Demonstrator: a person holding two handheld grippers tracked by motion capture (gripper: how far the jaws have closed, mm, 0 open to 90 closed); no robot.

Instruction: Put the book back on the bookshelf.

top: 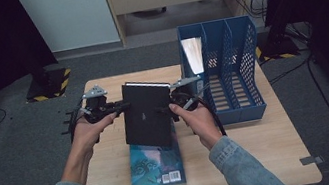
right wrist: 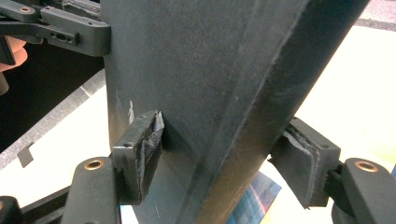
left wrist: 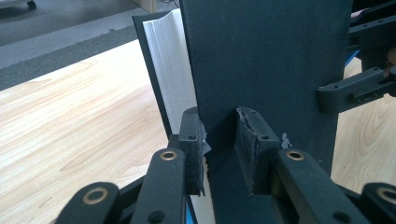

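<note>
A black hardcover book [top: 147, 113] hangs tilted above the wooden table [top: 264, 157], held from both sides. My left gripper [top: 122, 107] is shut on its left edge. In the left gripper view the jaws [left wrist: 222, 149] pinch the dark cover [left wrist: 266, 60], with the white page block [left wrist: 168, 70] just beside the left pad. My right gripper [top: 165, 108] is shut on the book's right side. In the right gripper view its pads [right wrist: 219, 163] clamp across the thick spine [right wrist: 196, 60].
A teal book [top: 157, 167] lies flat on the table under the black one, barcode toward the near edge. A blue mesh file rack [top: 229, 69] with several slots stands at the table's back right. Dark floor surrounds the table.
</note>
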